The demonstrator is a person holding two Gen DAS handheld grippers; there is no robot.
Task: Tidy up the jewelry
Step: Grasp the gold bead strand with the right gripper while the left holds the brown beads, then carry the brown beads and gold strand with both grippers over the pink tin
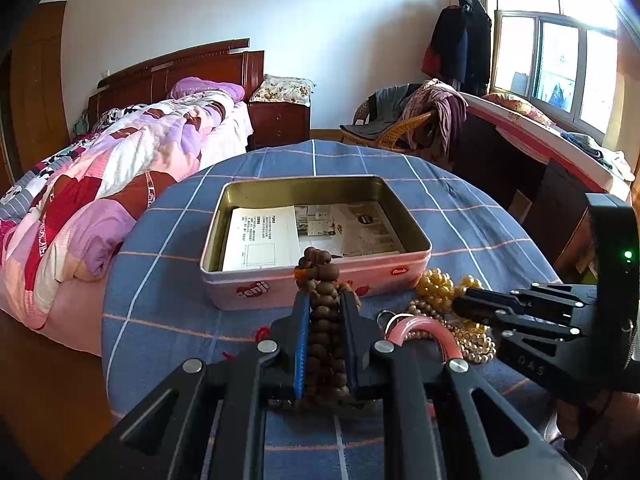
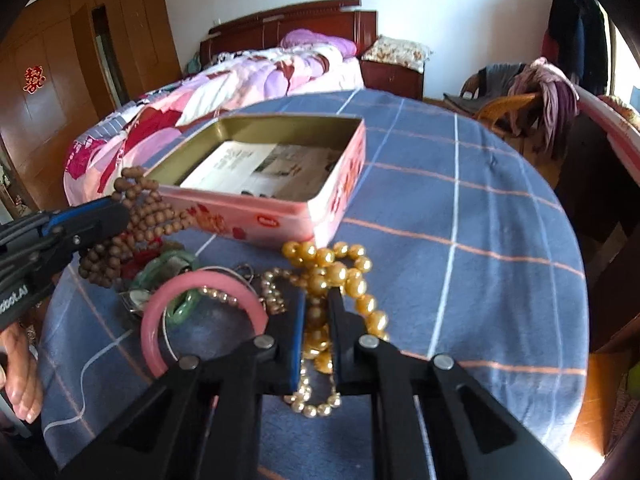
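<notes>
left gripper [image 1: 326, 300]: fingers clamped on brown wooden bead strand [image 1: 320, 280], held just in front of tin's near wall
right gripper [image 2: 316, 300]: fingers together on gold pearl necklace [image 2: 340, 272], which lay on counter [image 2: 480, 200] beside tin's corner
tin [image 2: 280, 216]: pink, lid off, paper inside, no jewelry in it yet
rest of pile: pink bangle [image 2: 160, 300], green bangle [image 2: 188, 304], small pearl strand [image 2: 272, 292], all tangled close on counter
risk 1: gold necklace overlapped small pearl strand, a lift likely dragged neighbours along
risk 2: brown beads hung loose below fingers, could snag tin rim or slip out
risk 3: both grippers near each other, could collide at tin
right view only: green bangle, whole pink bangle, a hand [image 2: 20, 368] at left edge
left view only: paper text in tin, right gripper from the side
</notes>
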